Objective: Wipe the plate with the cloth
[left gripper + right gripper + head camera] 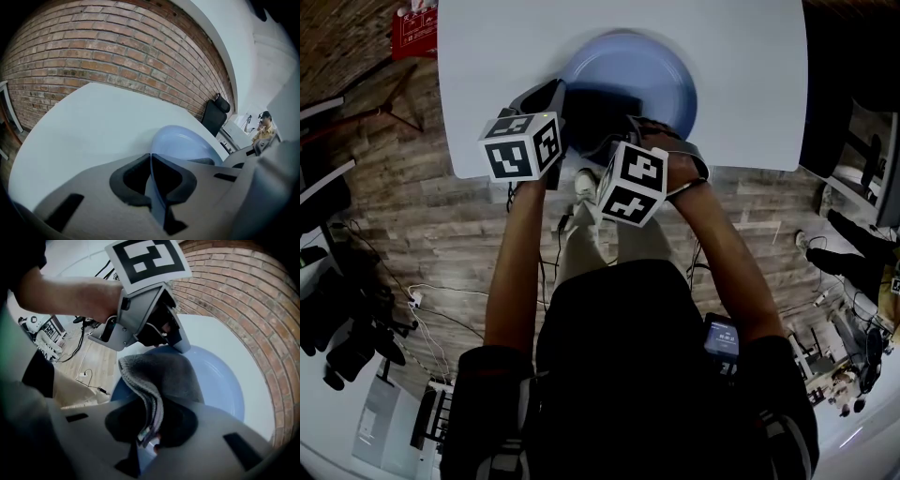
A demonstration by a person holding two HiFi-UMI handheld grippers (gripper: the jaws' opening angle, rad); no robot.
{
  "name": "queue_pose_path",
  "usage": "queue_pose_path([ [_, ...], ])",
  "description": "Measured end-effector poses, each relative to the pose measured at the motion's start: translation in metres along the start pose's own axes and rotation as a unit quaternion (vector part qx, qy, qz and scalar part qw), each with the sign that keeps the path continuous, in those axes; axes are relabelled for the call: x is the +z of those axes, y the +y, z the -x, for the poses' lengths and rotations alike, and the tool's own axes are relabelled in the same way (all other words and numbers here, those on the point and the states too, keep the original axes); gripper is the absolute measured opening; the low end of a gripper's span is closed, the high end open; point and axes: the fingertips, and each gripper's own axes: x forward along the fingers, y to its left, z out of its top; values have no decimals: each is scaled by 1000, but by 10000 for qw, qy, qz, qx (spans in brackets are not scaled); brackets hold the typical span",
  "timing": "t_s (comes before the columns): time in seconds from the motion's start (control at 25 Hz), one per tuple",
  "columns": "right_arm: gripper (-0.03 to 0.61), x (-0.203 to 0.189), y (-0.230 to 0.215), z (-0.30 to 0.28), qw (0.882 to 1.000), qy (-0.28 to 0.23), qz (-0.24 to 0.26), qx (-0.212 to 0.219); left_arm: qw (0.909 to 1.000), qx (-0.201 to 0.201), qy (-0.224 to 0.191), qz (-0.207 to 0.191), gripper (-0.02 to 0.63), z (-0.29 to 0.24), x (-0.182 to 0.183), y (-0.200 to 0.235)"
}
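Supporting table (741, 84): white, with a rounded edge; it carries the plate near the side where the person stands.
Plate (647, 75): pale blue and round, lying flat on the table. Its far half is bare, and no dirt or smears show on it.
Left gripper (151, 173): clenched on the plate's near rim. The thin blue edge runs straight between its dark pads, so it is steadying the plate.
Right gripper (149, 430): pinching a folded edge of the cloth and aimed steeply down over the plate's near part, just beside the left gripper.
Cloth (159, 376): grey and doubled over, spreading from the jaws onto the plate's near side. Whether it presses on the surface I cannot tell.
Progress: as I judge it, wiping is under way. Both grips are made and the cloth is over the plate. How much has been wiped cannot be read, and the far half seems left to cover.
Writing: none readable. The marker cubes (520, 145) show only black-and-white squares. A red thing (412, 33) beyond the table carries print too small to read.
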Motion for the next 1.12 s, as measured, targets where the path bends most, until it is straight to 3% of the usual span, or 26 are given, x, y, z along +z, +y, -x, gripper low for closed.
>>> queue_pose_path([
  [1.12,54,-8,-54,5,9962,-208,-784,-308,9999,-134,18,5,28,1,0,-3],
])
